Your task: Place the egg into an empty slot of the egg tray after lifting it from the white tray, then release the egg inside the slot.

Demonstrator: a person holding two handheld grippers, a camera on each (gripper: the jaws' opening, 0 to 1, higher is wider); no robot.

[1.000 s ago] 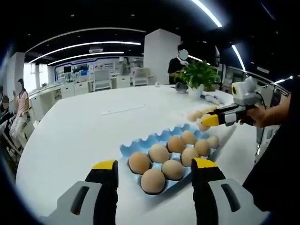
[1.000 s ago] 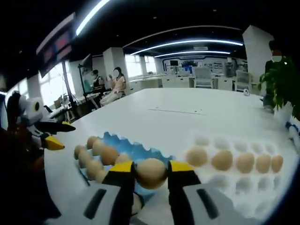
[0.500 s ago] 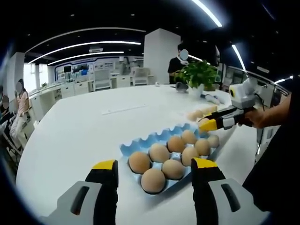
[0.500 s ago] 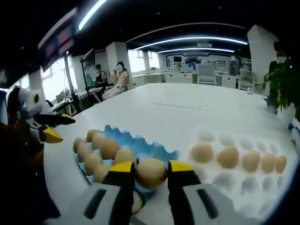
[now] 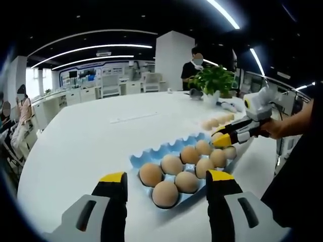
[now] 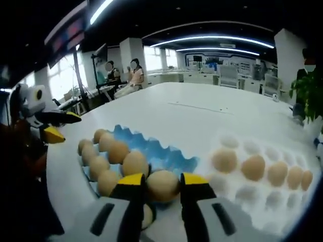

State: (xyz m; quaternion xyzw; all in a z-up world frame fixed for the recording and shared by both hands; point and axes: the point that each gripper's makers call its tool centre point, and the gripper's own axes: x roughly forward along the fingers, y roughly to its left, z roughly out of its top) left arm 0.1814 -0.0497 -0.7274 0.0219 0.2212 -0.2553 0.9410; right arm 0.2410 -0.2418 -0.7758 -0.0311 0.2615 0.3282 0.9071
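1. Left claw – jaws spread wide, nothing between them, hovering over the near edge of the white table. In the right gripper view it sits far left, jaws apart there too.
2. Blue egg tray lies just ahead of the left claw, near that same table edge. Eight eggs sit in it in two rows; the closest one lies between the left claw's yellow tips in the picture but is not touched.
3. Right gripper view: the blue egg tray shows open blue slots along its far side, filled slots on the near side.
4. Right claw – closed on the egg, yellow tips pressing it from both sides. The egg sits low over the right end of the blue tray, next to the last egg of a row. Cannot tell whether it is seated in a slot yet.
5. From the left gripper view the right claw reaches in from the right over the far end of the blue tray, held by a person's hand.
6. White tray – right of the blue one, just beside it. One row of four eggs in it, e.g.; the other visible cups are vacant.
7. Potted plant at the table's far edge; a person stands behind it.
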